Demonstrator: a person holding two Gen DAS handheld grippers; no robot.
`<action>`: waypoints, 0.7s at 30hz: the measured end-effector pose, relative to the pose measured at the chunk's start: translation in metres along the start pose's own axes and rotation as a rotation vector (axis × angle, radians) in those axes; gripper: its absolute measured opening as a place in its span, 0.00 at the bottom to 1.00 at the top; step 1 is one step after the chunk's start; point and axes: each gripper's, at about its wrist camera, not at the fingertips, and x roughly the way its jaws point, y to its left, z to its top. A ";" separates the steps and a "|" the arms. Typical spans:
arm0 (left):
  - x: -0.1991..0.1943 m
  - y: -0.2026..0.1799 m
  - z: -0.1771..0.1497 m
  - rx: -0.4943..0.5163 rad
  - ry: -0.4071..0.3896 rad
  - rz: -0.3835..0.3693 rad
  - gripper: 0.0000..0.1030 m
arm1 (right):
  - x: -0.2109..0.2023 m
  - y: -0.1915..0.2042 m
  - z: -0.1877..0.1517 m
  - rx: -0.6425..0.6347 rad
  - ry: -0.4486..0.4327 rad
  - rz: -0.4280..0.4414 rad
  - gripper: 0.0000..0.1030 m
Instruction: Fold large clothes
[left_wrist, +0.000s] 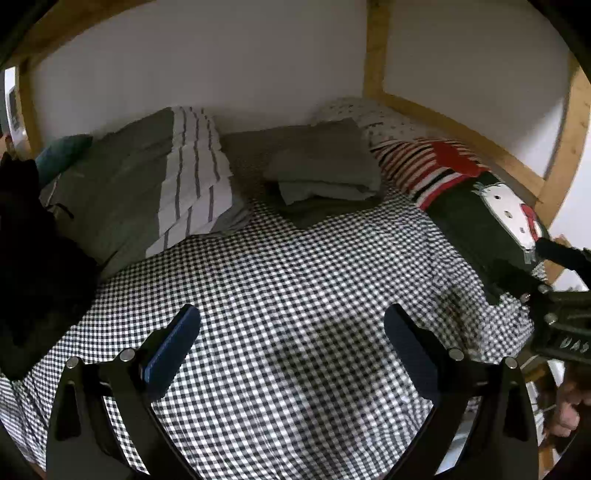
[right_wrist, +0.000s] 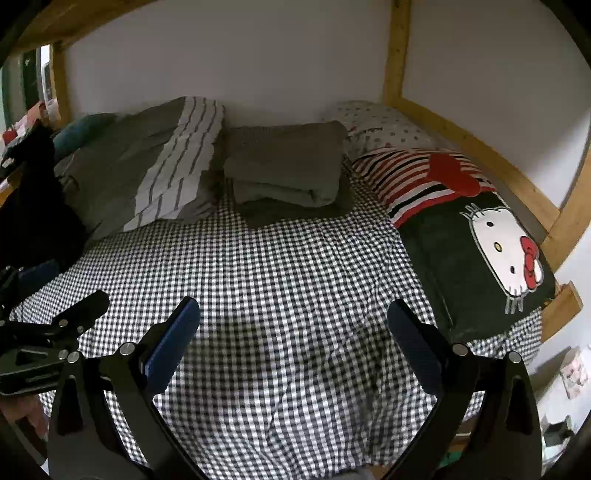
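Note:
A black garment (left_wrist: 33, 258) lies in a heap at the bed's left edge; it also shows in the right wrist view (right_wrist: 33, 206). A stack of folded grey clothes (left_wrist: 321, 170) sits at the back middle of the bed, also in the right wrist view (right_wrist: 284, 166). My left gripper (left_wrist: 291, 328) is open and empty above the checked sheet (left_wrist: 295, 277). My right gripper (right_wrist: 293, 325) is open and empty above the same sheet (right_wrist: 295, 266). The right gripper shows at the right edge of the left view (left_wrist: 554, 280), and the left gripper at the left edge of the right view (right_wrist: 55, 332).
A folded grey and white striped duvet (left_wrist: 147, 184) lies at the back left. A Hello Kitty pillow (right_wrist: 472, 240) and a dotted pillow (right_wrist: 376, 125) lie along the right. A wooden bed frame (right_wrist: 480, 147) and white wall enclose the back and right.

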 end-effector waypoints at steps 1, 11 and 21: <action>-0.005 -0.002 -0.001 0.006 -0.003 -0.005 0.96 | -0.004 0.000 -0.002 0.002 -0.001 0.003 0.97; -0.022 0.002 -0.019 0.004 -0.020 -0.014 0.96 | -0.028 0.009 -0.017 0.014 -0.021 -0.022 0.97; -0.020 0.004 -0.028 0.014 0.021 -0.009 0.96 | -0.033 0.013 -0.026 0.012 -0.017 -0.016 0.97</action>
